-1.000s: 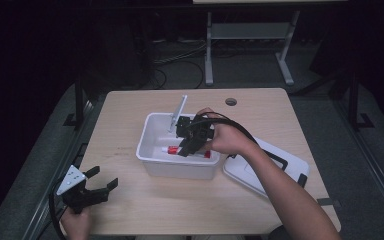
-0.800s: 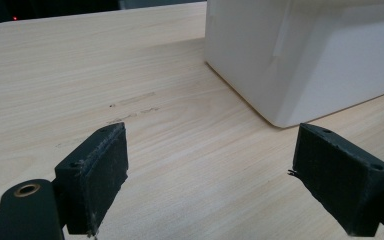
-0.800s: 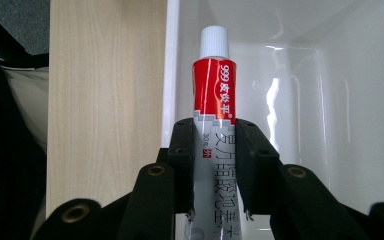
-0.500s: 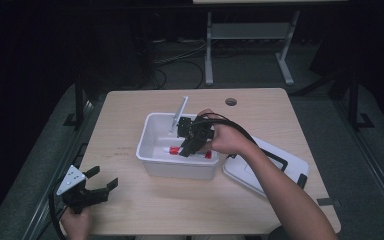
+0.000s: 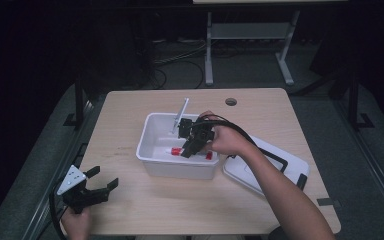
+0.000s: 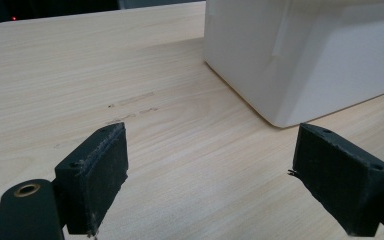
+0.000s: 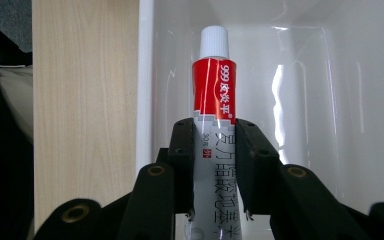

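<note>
We've got the right gripper (image 7: 215,165) clamped on the tube (image 7: 214,100) inside the bin (image 5: 152,132), gripping mid-body for control. Left gripper (image 5: 92,187) sits apart, jaws wide, near the bin.

Table (image 5: 130,125): a light wood top sitting in the middle of the frame.
White bin (image 5: 152,142): sitting at the center of the table.
Right gripper (image 5: 187,147): reaching down into the bin, touching a red and white tube (image 5: 176,150).
Lid (image 5: 280,167): lying flat just right of the bin.
Left gripper (image 5: 104,178): resting at the lower left, jaws standing wide apart with nothing between them.
</note>
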Tool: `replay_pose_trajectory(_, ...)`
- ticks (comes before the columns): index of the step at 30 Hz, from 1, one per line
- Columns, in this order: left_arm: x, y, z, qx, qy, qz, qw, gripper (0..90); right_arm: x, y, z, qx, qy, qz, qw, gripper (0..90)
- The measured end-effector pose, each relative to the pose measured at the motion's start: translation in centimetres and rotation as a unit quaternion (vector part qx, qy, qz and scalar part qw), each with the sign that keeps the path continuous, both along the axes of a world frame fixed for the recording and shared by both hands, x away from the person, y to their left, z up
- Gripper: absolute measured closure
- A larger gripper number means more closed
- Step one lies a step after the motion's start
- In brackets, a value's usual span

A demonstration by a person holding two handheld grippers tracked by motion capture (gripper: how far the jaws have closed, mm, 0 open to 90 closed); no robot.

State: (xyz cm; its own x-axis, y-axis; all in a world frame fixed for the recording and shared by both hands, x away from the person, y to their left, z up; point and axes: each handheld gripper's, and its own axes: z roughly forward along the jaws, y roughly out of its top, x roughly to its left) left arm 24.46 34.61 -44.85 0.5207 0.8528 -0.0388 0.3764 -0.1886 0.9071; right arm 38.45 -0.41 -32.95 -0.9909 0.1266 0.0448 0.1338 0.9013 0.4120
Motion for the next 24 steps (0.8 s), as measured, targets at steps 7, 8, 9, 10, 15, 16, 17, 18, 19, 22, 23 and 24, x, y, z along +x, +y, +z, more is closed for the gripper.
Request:
replay_pose_trajectory(7,0.0,0.1,0.0,0.0,0.0,0.0,1.0,13.7,0.2,0.2,-0.6,-0.004,0.006,-0.002,1.0,71.0)
replay_pose_trajectory(8,0.0,0.1,0.0,0.0,0.0,0.0,1.0,13.7,0.2,0.2,-0.8,-0.006,0.006,-0.002,1.0,71.0)
replay_pose_trajectory(9,0.0,0.1,0.0,0.001,0.0,0.0,1.0,13.7,0.2,0.2,-0.9,-0.008,0.007,-0.004,0.9999,71.0)
replay_pose_trajectory(10,0.0,0.1,0.0,0.001,0.0,0.0,1.0,13.7,0.3,0.2,-1.0,-0.009,0.007,-0.004,0.9999,71.0)
replay_pose_trajectory(15,0.0,0.1,0.0,0.001,-0.001,0.0,1.0,13.7,0.4,0.2,-1.5,-0.009,0.013,-0.006,0.9999,71.0)
replay_pose_trajectory(16,0.0,0.1,0.0,0.001,0.0,0.0,1.0,13.7,0.4,0.2,-1.6,-0.01,0.013,-0.006,0.9998,71.0)
replay_pose_trajectory(17,0.0,0.1,0.0,0.002,0.0,0.0,1.0,13.7,0.4,0.2,-1.7,-0.01,0.014,-0.007,0.9998,71.0)
replay_pose_trajectory(18,0.0,0.1,0.0,0.002,0.0,0.0,1.0,13.7,0.4,0.2,-1.7,-0.01,0.014,-0.007,0.9998,71.0)
replay_pose_trajectory(19,0.0,0.1,0.0,0.001,0.0,0.0,1.0,13.7,0.6,0.1,-1.9,-0.01,0.016,-0.006,0.9998,71.0)
replay_pose_trajectory(22,0.0,0.1,0.0,0.001,0.0,0.0,1.0,13.7,0.6,0.1,-2.1,-0.012,0.018,-0.008,0.9997,71.0)
replay_pose_trajectory(23,0.0,0.1,0.0,0.001,0.0,0.0,1.0,13.7,0.7,0.1,-2.3,-0.012,0.022,-0.01,0.9996,71.0)
replay_pose_trajectory(24,0.0,0.1,0.0,0.001,0.0,0.0,1.0,13.7,0.7,0.1,-2.3,-0.012,0.022,-0.01,0.9996,71.0)
